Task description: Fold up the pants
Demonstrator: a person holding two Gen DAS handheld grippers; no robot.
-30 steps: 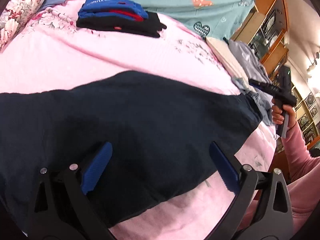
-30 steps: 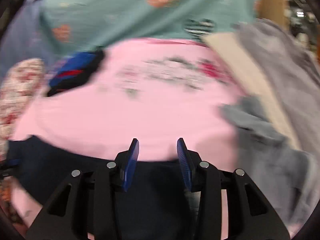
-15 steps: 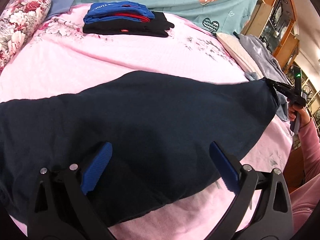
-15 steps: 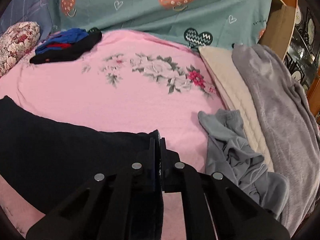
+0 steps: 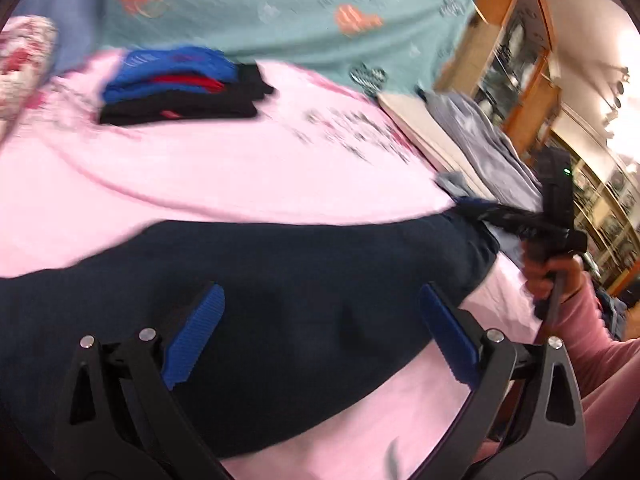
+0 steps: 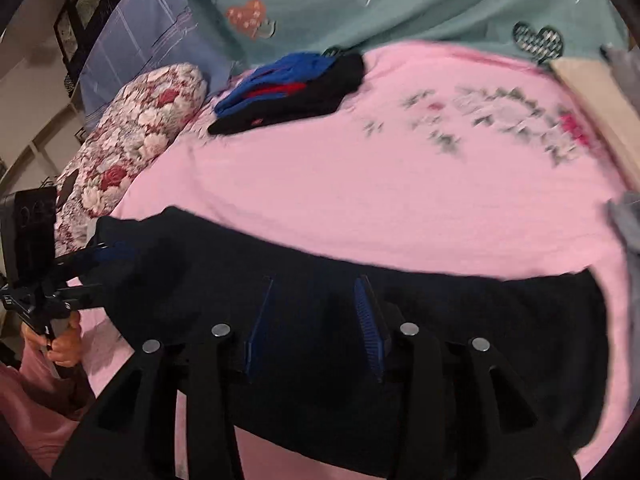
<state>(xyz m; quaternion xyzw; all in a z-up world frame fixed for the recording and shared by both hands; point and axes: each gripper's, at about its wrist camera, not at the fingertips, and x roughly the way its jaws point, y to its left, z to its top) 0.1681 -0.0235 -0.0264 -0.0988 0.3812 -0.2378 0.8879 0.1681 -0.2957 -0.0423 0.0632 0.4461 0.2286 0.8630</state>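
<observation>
**Dark navy pants spread across the pink floral bed sheet, both grippers free of the cloth.**

Left wrist view: the left gripper (image 5: pixel 322 294) hovers with jaws wide apart and empty above the dark navy pants (image 5: pixel 300 264), which lie flat across the pink floral bed sheet (image 5: pixel 200 176). A stack of folded blue, red and black clothes (image 5: pixel 180 92) lies well beyond.
Right wrist view: the right gripper (image 6: pixel 316 284), clamped on a pants edge half a second ago, now has its jaws partly open and has let go. The first fold probably comes next, and nothing obstructs it.

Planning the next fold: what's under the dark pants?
The pink sheet shows all around the pants, which lie flat on it. Anything beneath their middle is covered.
</observation>
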